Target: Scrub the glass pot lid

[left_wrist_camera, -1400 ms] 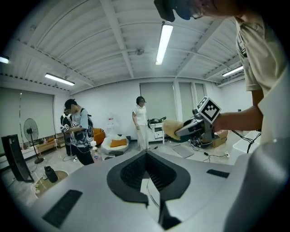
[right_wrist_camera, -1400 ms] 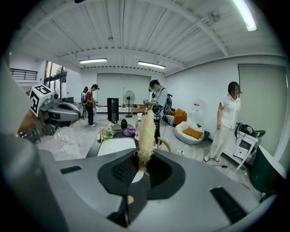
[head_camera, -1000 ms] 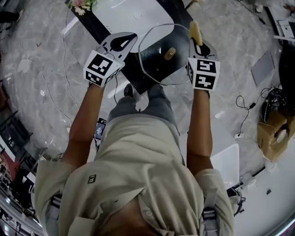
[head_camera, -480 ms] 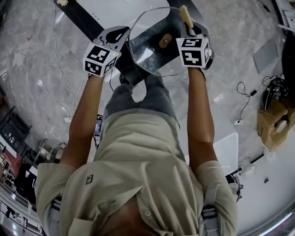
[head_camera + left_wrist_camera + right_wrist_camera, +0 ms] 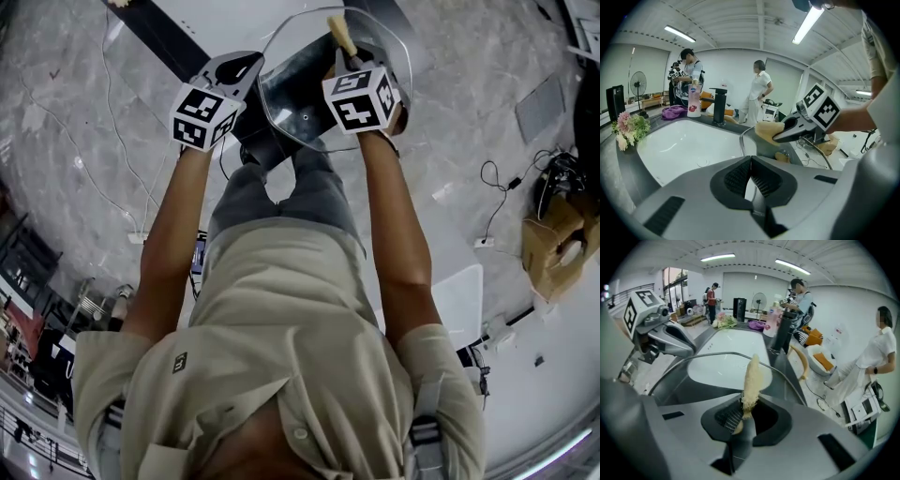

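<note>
Step in hand: scrubbing. Your left gripper [image 5: 246, 75] jaws pinch the rim of the glass pot lid [image 5: 300, 103], which sits at 12 o'clock over the sink [image 5: 684, 145]. Your right gripper [image 5: 738, 420] jaws clamp the sponge [image 5: 752, 378]. Next, press the sponge flat on the glass and stroke.

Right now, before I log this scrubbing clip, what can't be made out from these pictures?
Knob of the glass pot lid: head view, hidden behind the right gripper.
Whether the sponge touches the glass: right gripper view shows it edge-on; cannot tell.
Sink: mostly cut off by the head view's top edge.
Dirt or suds on the glass: too faint in every view.
</note>
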Demonstrator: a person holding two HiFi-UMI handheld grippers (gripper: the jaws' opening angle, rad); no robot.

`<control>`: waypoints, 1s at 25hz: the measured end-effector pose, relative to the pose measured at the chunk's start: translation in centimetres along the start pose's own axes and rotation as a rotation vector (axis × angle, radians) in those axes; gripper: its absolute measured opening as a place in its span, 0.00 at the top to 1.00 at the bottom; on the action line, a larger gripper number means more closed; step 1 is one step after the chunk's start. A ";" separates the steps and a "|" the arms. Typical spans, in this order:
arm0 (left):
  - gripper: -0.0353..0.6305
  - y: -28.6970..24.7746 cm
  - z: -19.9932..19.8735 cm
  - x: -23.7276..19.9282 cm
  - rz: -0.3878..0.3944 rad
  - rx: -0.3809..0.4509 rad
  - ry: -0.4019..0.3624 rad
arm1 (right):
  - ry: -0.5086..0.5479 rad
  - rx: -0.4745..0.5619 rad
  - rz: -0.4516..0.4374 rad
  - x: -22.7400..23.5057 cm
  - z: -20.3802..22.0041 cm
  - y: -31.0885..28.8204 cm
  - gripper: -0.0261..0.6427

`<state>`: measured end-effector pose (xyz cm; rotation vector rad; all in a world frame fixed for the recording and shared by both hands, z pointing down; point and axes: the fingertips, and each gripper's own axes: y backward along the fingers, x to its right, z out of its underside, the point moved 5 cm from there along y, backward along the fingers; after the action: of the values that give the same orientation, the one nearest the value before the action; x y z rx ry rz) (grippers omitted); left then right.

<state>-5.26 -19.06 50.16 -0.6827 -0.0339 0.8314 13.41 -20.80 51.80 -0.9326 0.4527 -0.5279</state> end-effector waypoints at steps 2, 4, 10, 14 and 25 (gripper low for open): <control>0.92 -0.1 0.3 0.1 0.000 -0.004 0.005 | 0.060 0.007 -0.100 -3.3 -1.0 -0.2 0.89; 0.92 -0.3 0.4 0.1 0.000 -0.005 0.007 | 0.107 0.018 -0.191 -6.2 -1.9 -0.2 0.89; 0.92 -0.3 0.4 0.0 0.001 -0.001 0.013 | 0.140 0.024 -0.251 -8.5 -2.6 0.1 0.89; 0.92 -0.3 0.3 -0.1 0.002 0.001 0.014 | 0.122 0.006 -0.231 -6.6 -2.0 0.0 0.89; 0.92 -0.7 0.1 -0.5 0.005 -0.008 -0.009 | -0.094 -0.087 0.050 6.8 4.3 2.5 0.88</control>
<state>-5.14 -19.65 50.74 -0.6867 -0.0439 0.8391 21.82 -20.96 50.98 -1.0228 0.4160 -0.4197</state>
